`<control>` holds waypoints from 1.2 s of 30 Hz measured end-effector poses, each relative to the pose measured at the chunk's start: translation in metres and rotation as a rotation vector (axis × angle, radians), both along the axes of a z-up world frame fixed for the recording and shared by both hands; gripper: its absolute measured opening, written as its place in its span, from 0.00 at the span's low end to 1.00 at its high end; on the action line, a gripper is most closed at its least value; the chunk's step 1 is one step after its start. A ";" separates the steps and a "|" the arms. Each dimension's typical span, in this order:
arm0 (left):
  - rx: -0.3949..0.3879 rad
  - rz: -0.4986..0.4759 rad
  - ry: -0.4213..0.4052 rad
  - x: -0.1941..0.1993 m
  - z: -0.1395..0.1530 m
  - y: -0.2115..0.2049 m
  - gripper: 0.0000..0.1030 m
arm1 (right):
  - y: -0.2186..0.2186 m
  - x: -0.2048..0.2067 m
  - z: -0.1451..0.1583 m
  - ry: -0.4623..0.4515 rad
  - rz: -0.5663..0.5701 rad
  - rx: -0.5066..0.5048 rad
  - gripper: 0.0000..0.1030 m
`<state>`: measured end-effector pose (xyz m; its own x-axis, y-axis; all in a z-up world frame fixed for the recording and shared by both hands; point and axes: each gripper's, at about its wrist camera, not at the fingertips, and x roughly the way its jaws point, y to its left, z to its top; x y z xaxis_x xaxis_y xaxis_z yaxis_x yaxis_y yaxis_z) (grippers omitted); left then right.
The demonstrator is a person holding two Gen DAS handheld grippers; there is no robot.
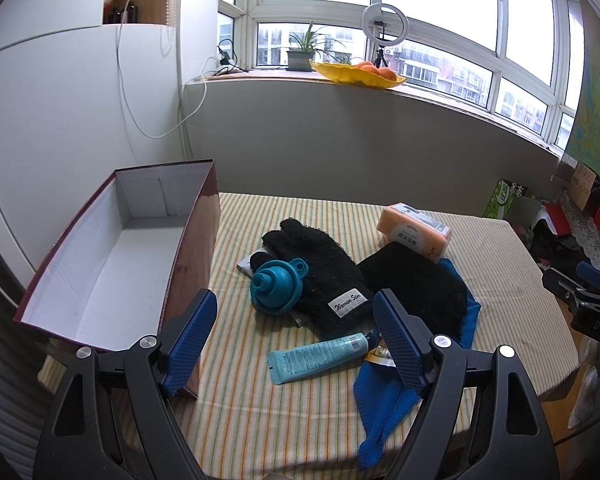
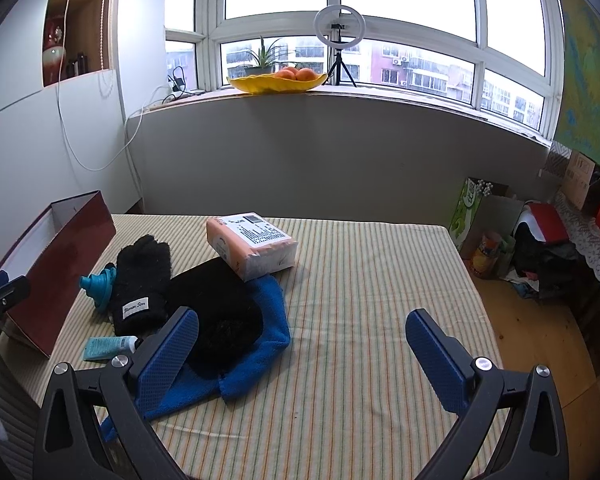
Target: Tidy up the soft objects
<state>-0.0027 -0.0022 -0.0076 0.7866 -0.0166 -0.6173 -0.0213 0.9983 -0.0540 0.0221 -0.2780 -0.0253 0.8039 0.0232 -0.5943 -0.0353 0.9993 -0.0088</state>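
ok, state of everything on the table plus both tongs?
left tongs: open, empty, above the table
right tongs: open, empty
box: open, no lid, nothing inside
labelled glove: flat, funnel resting on it
second glove: flat on the blue towel
blue towel: crumpled, under the second glove
tissue pack: sealed, tilted, leaning on the second glove
funnel: collapsed, on its side
tube: capped, lying flat

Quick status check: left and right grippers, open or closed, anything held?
Left gripper: open, holding nothing, above the black glove and tube.
Right gripper: open, holding nothing, over the striped cloth.
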 end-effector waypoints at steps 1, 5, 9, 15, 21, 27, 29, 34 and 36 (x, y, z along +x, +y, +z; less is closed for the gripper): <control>0.000 0.000 0.001 0.000 0.000 0.000 0.78 | 0.000 0.000 0.000 0.001 0.000 0.000 0.99; -0.002 -0.003 0.005 0.001 -0.001 -0.001 0.78 | 0.001 0.000 -0.002 0.005 0.001 0.001 0.99; -0.005 -0.002 0.008 0.001 -0.002 -0.001 0.78 | 0.000 0.001 -0.004 0.012 0.004 0.007 0.99; -0.012 -0.003 0.021 0.001 -0.005 0.003 0.78 | -0.007 0.001 -0.006 0.023 0.017 0.021 0.99; -0.025 -0.001 0.050 0.000 -0.014 0.011 0.78 | -0.010 0.004 -0.011 0.060 0.101 0.083 0.99; -0.038 -0.012 0.064 0.002 -0.015 0.013 0.78 | -0.009 0.016 -0.013 0.095 0.164 0.098 0.99; -0.040 -0.022 0.060 0.005 -0.012 0.011 0.78 | -0.011 0.023 -0.012 0.112 0.182 0.111 0.99; -0.054 -0.060 0.052 0.018 -0.004 -0.001 0.78 | -0.017 0.048 -0.007 0.139 0.223 0.117 0.99; -0.065 -0.085 0.057 0.026 -0.002 -0.009 0.78 | -0.021 0.061 -0.006 0.164 0.234 0.136 0.99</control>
<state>0.0229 -0.0112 -0.0100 0.7441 -0.1237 -0.6565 0.0586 0.9910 -0.1203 0.0830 -0.2990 -0.0317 0.6608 0.2847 -0.6945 -0.2543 0.9555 0.1497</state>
